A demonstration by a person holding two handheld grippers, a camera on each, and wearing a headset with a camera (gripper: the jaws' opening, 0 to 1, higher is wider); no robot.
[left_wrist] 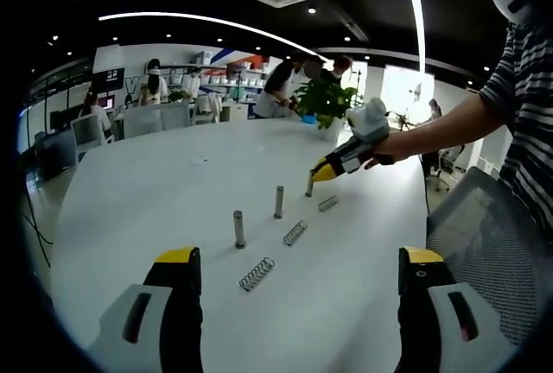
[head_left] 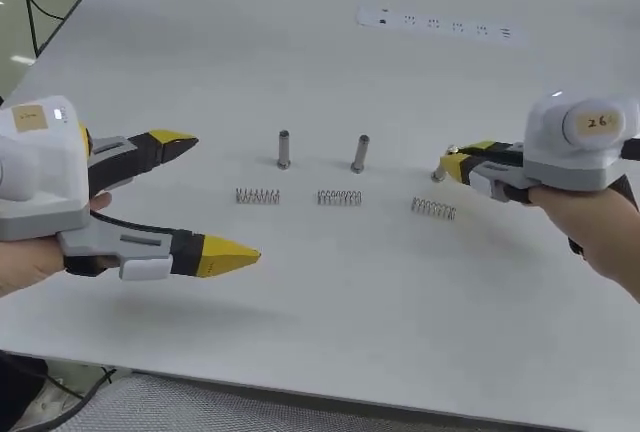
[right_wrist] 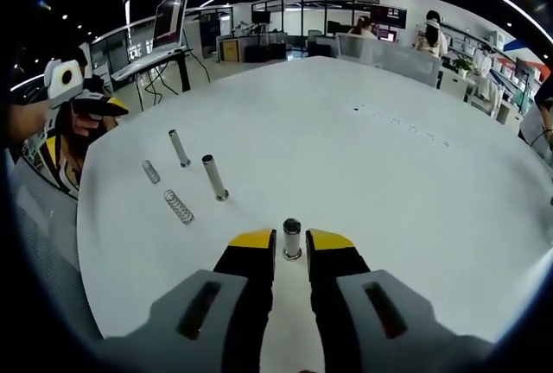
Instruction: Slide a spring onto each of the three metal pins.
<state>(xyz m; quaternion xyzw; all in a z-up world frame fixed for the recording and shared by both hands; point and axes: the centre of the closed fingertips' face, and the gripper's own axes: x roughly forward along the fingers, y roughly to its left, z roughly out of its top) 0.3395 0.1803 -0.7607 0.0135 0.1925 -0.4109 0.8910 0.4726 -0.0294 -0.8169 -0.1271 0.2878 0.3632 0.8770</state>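
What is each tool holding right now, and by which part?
The left tool holds nothing, jaws open. The right tool brackets a pin near its top; firm grip cannot be told.

Head view's looking down on the table (head_left: 330, 302) from 6 o'clock; gripper views are sitting low at 9 and 3, facing inward, both catching the middle pin (left_wrist: 278, 201).
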